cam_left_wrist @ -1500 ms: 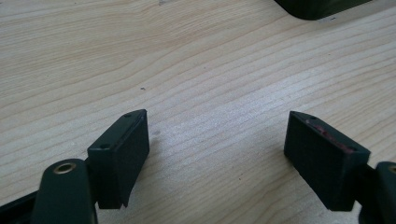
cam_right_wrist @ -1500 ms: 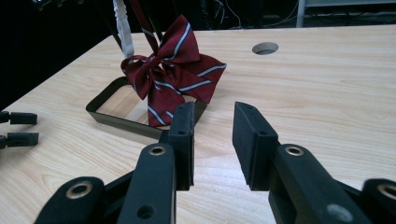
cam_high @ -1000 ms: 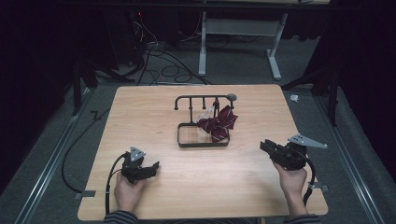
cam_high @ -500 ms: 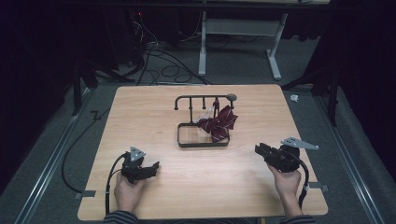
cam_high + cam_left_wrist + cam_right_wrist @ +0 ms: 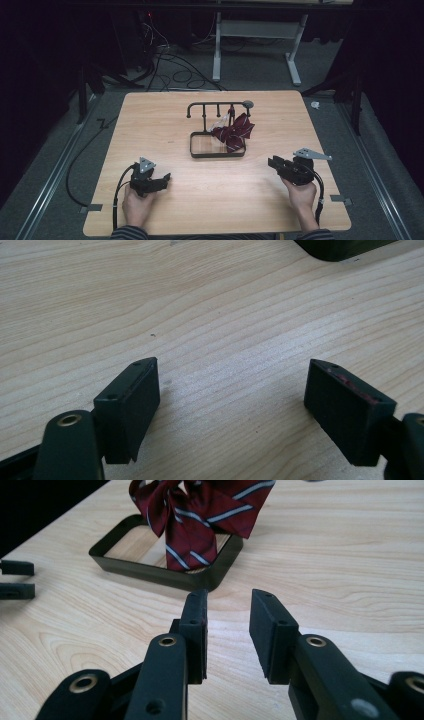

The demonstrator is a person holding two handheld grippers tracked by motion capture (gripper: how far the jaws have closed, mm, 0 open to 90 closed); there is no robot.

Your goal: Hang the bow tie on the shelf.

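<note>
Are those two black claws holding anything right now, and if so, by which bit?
Nothing is held. The left gripper and right gripper both have open, empty jaws over the table; the striped tie hangs untouched.

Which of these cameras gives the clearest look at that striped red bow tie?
The right gripper view: the bow tie is close, stripes sharp, draped over the black stand's base frame. The high view shows it small but whole, hanging on the stand.
</note>
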